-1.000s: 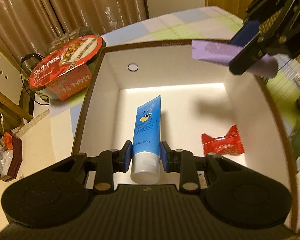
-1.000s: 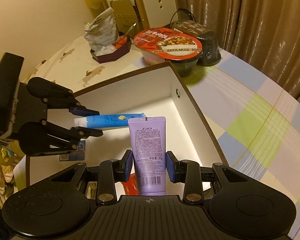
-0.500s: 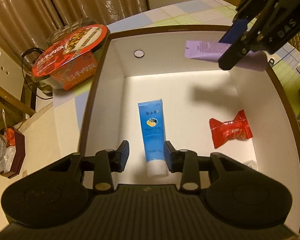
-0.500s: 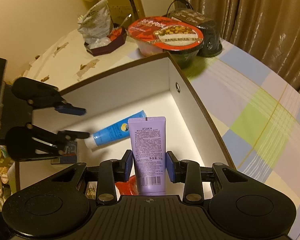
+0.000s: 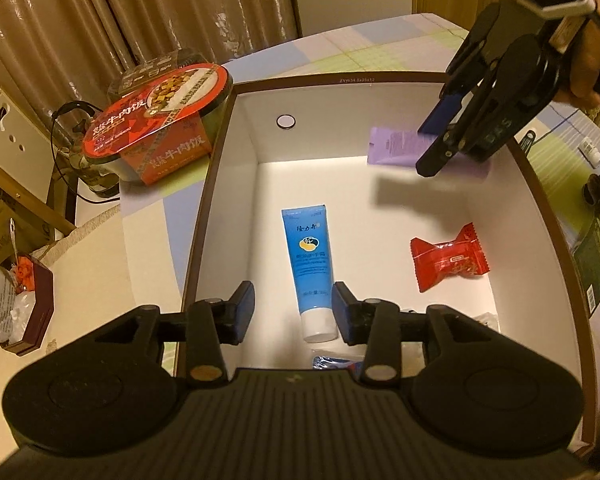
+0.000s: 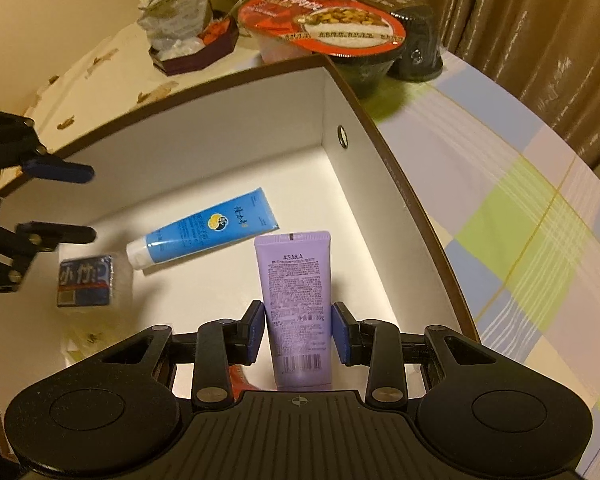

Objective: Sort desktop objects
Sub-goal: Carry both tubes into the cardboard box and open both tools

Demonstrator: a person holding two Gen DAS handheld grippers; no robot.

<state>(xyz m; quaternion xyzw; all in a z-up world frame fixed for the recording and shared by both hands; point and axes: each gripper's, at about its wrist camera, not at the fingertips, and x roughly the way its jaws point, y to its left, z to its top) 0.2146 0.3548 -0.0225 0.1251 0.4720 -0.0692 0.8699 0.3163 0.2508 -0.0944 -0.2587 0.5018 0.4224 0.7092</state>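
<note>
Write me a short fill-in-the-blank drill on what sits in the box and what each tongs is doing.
1. The right tongs grip the ____ tube.
2. The left tongs are ____, holding nothing.
3. The blue tube lies on the floor of the ____.
4. The candy wrapper is ____ in colour.

Missing words: purple; open; box; red

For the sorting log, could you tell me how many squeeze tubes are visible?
2: the blue tube lies on the box floor; the purple tube is held above it in the right gripper.
</note>
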